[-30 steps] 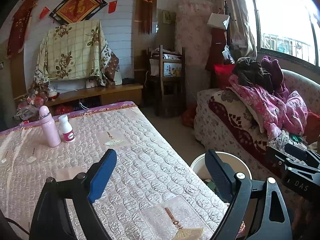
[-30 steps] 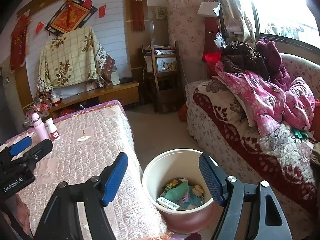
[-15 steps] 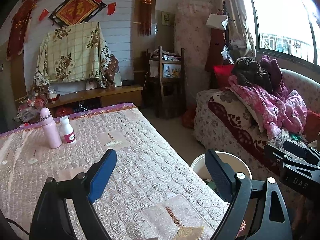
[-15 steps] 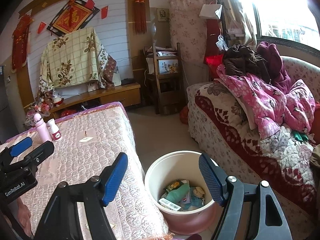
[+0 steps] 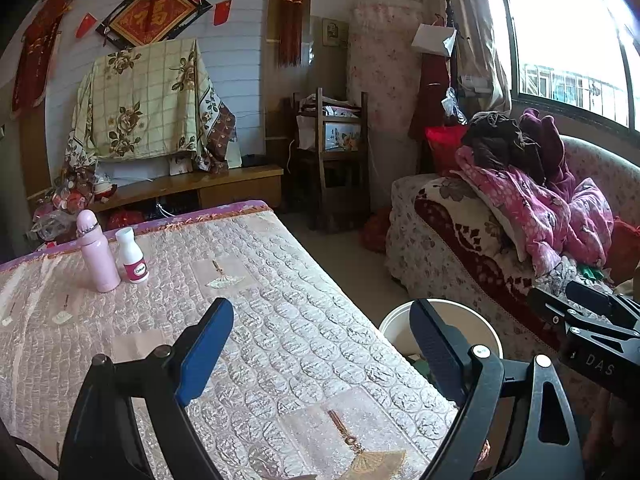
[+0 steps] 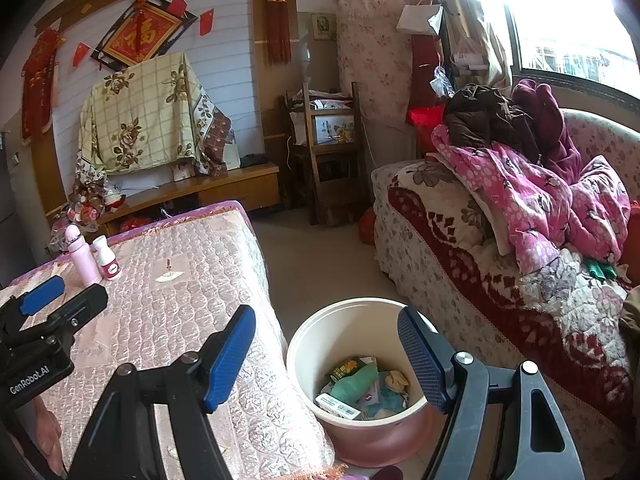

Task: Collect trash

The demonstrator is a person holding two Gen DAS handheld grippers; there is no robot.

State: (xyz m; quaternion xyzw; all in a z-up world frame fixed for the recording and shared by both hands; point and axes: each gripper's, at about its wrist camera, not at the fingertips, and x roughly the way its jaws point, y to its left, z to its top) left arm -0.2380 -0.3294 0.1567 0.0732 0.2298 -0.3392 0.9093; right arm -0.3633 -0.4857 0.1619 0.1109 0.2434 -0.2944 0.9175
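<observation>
Trash — crumpled green wrapping, a flat white box and other scraps (image 6: 362, 392) — lies in the bottom of the round cream plastic bin with a pink base (image 6: 320, 332), which stands on the floor tight against the desk's near right edge. The right gripper (image 6: 326, 354) hangs just above the bin's rim, its blue-padded fingers (image 6: 228, 356) spread wide with nothing between them. The left gripper (image 5: 320, 354) hovers over the near part of the desk covered in pink quilted cloth (image 5: 304, 344), jaws likewise wide apart and empty; its right finger sits over the desk's right edge, where the bin's rim (image 5: 400, 312) peeks out.

Further along the desk, near its far left corner, a tall pink bottle (image 5: 98, 256) and a small white bottle with a pink label (image 5: 132, 256) stand upright side by side, just touching or nearly so. Right of the desk a strip of bare beige floor (image 6: 320, 256) runs between it and the floral sofa piled with pink bedding (image 6: 520, 216), reaching back to a wooden chair (image 6: 328, 152).
</observation>
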